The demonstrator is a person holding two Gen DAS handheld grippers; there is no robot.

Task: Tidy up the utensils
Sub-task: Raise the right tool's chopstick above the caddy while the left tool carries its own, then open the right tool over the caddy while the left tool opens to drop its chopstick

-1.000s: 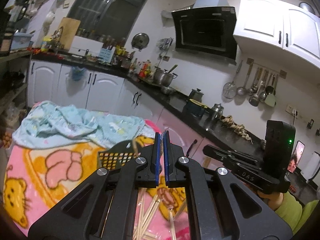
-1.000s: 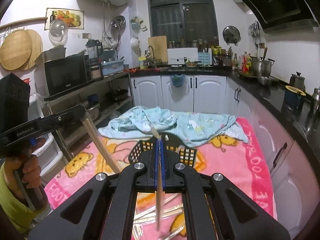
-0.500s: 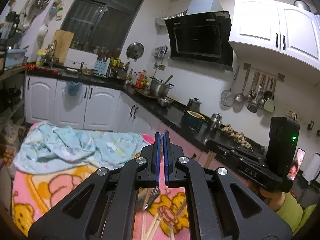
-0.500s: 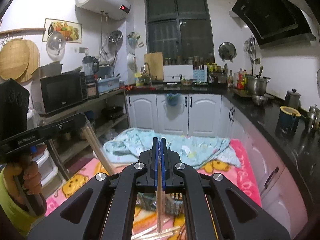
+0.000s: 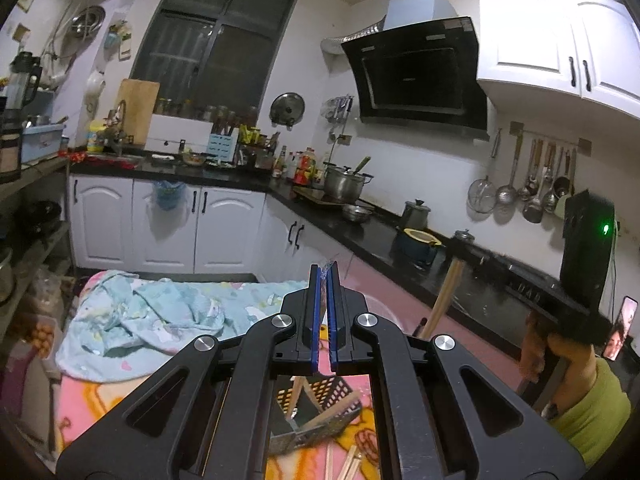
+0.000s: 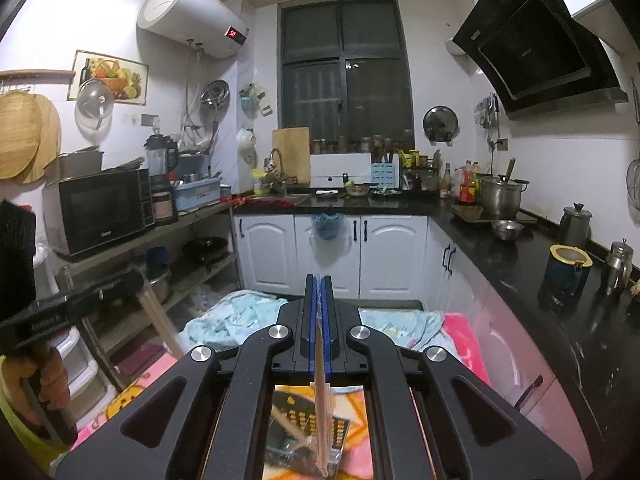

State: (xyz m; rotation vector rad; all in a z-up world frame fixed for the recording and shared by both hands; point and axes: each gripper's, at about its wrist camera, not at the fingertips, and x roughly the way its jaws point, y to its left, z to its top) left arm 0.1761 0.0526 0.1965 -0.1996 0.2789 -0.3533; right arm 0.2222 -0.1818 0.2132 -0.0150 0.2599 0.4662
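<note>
My left gripper point(image 5: 325, 271) is shut on a pair of wooden chopsticks; a scrap of clear wrapper shows at its tips. The right wrist view shows that gripper point(image 6: 138, 280) at the left with its chopsticks point(image 6: 160, 320) hanging down. My right gripper point(image 6: 319, 280) is shut on wrapped chopsticks point(image 6: 321, 400) that hang below the jaws. In the left wrist view it point(image 5: 456, 250) holds them point(image 5: 444, 300) at the right. A black mesh basket point(image 5: 332, 412) point(image 6: 340, 428) lies below both grippers. Loose chopsticks point(image 5: 348, 464) lie beside it.
A pink cartoon blanket point(image 5: 80, 404) covers the table, with a crumpled light-blue cloth point(image 5: 152, 312) at its far end. A black counter point(image 6: 520, 264) with pots runs along the right. A shelf with a microwave point(image 6: 104, 208) stands left. A hand in a green sleeve point(image 5: 588, 400) holds each gripper.
Both grippers have risen with their chopsticks. The basket and blanket have dropped low in both views, and more of the kitchen wall shows.
</note>
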